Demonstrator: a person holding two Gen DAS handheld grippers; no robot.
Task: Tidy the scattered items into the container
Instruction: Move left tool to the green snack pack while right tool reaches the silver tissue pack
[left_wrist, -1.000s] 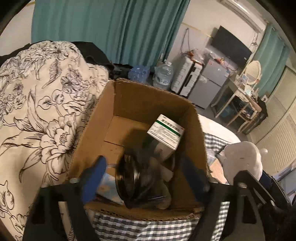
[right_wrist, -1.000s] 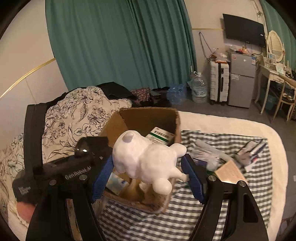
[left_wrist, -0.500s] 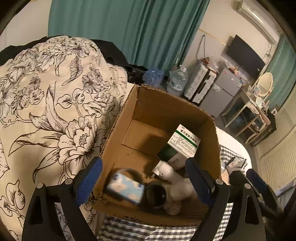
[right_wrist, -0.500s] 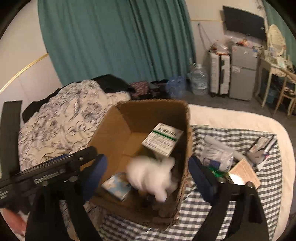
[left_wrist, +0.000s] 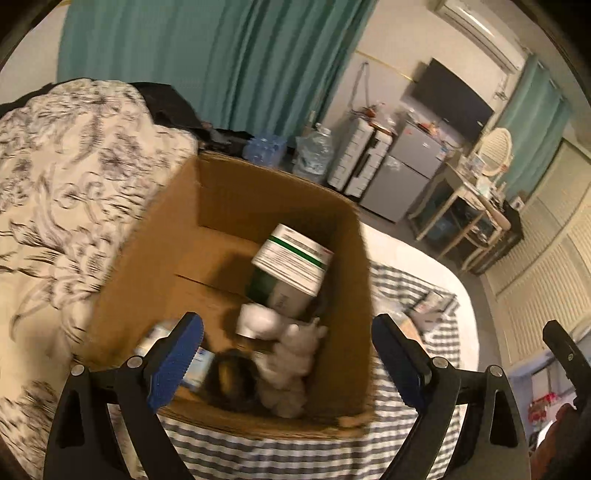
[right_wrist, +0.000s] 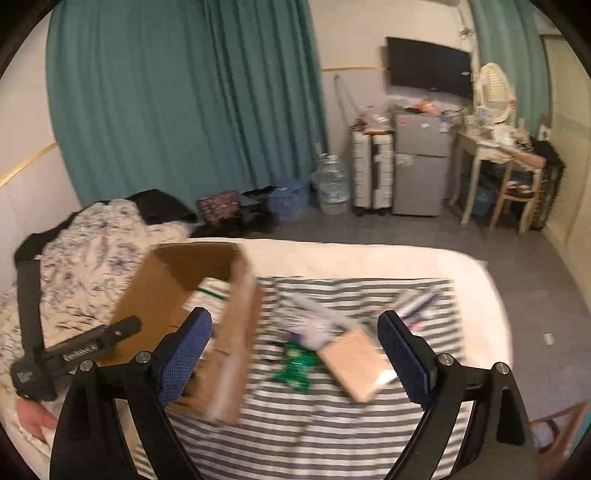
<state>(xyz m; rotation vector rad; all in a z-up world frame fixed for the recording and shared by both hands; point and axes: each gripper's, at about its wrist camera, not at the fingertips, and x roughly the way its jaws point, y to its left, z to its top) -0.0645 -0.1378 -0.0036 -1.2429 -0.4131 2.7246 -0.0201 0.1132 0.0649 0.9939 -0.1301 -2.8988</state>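
Left wrist view: your left gripper (left_wrist: 288, 362) stands wide apart, empty, over the brown cardboard box (left_wrist: 354, 295) — the white plush toy (left_wrist: 291, 362) lies inside.

Right wrist view: your right gripper (right_wrist: 295, 354), fingers apart and empty, faces the tan flat packet (right_wrist: 354, 365) and green wrapper (right_wrist: 295, 367) on striped cloth (right_wrist: 295, 424) — approach low, clear of the box wall.

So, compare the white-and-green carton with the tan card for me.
The carton is inside the cardboard box; the card lies out on the striped cloth. The carton is a thick block leaning at a tilt; the card is thin and flat. The carton is white with a green stripe; the card is plain tan. Neither is in a claw.
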